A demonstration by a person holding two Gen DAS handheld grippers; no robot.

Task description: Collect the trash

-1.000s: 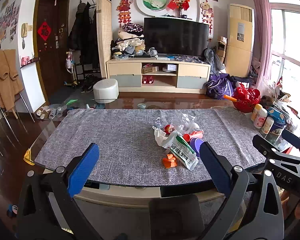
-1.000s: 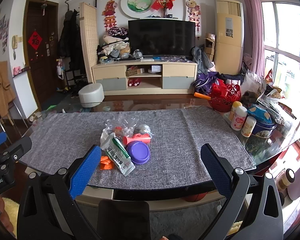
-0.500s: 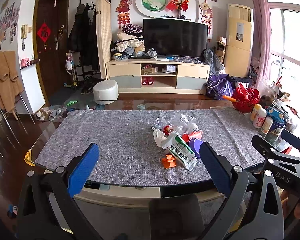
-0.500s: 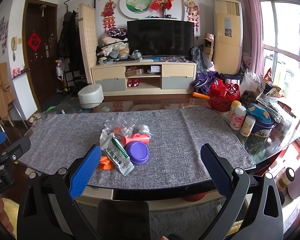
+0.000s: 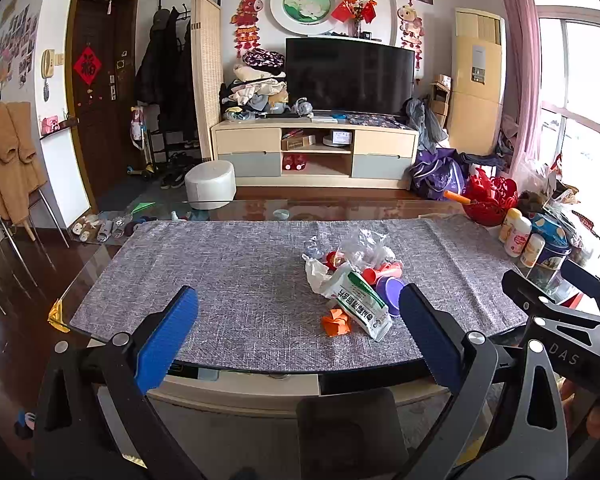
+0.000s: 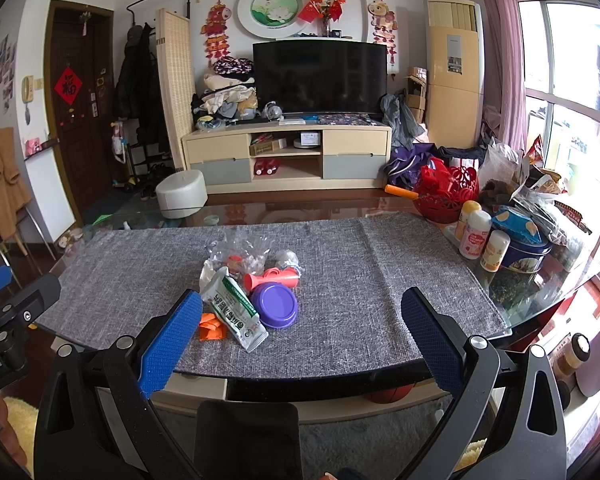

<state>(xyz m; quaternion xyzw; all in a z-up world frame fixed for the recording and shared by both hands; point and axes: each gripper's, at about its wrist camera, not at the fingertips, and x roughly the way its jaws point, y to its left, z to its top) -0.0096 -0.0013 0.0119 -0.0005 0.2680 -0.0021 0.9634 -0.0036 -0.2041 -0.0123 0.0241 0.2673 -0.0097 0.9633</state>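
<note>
A small pile of trash lies mid-table on the grey cloth (image 5: 228, 280): a white-green wrapper (image 5: 360, 304) (image 6: 234, 310), an orange scrap (image 5: 336, 322) (image 6: 211, 326), a purple lid (image 6: 276, 305) (image 5: 392, 292), an orange-red tube (image 6: 272, 278) and a clear plastic bag (image 6: 240, 250) (image 5: 360, 244). My left gripper (image 5: 300, 336) is open and empty, held before the table's near edge, left of the pile. My right gripper (image 6: 302, 338) is open and empty, also short of the near edge, with the pile ahead between its fingers.
Bottles (image 6: 476, 234), a blue tin (image 6: 524, 256), a red basket (image 6: 448, 194) and bags crowd the table's right end. The glass table edge (image 5: 260, 368) runs just ahead of both grippers. A white stool (image 5: 210, 184) and a TV cabinet (image 5: 316, 152) stand beyond.
Both views have shifted very slightly; the pile sits a touch higher in frame. Both grippers stay open and nothing on the table has moved.
</note>
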